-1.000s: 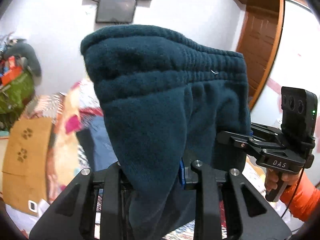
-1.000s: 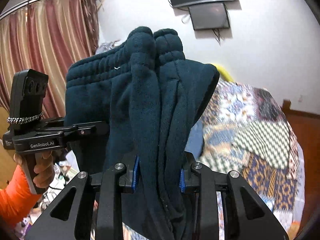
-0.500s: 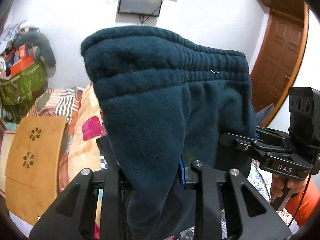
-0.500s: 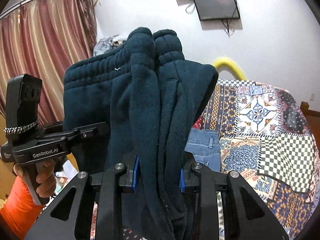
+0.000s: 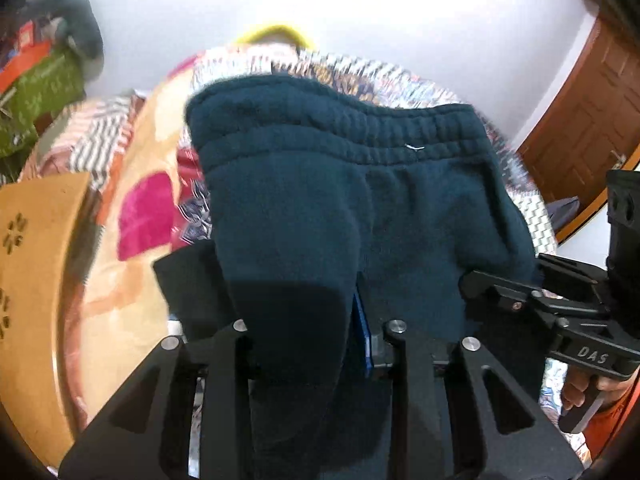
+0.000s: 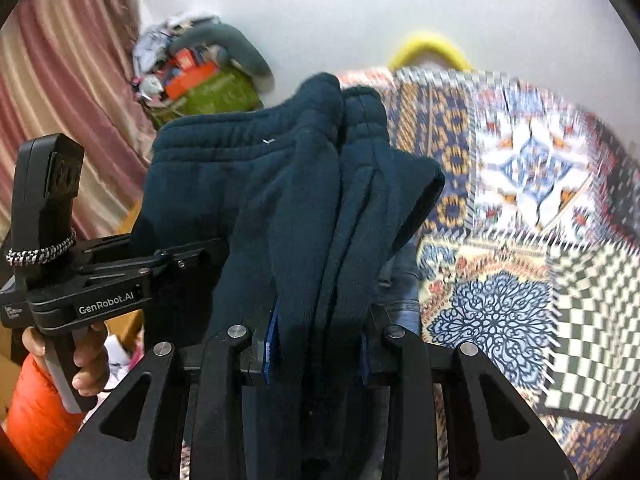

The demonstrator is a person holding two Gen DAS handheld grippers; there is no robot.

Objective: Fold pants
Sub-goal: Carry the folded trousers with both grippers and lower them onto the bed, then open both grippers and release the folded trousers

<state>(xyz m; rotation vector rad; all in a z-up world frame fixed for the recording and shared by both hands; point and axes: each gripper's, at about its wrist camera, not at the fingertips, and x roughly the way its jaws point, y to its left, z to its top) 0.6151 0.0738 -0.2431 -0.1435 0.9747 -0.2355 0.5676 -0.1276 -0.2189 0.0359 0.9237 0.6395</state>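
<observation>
Both views have tipped down toward the bed (image 6: 520, 184) since a second ago. The left tongs (image 5: 316, 320) and right tongs (image 6: 320, 324) stay closed on the pants (image 5: 340, 200), held in the air above it. I judge they are being lowered to lay flat.
</observation>
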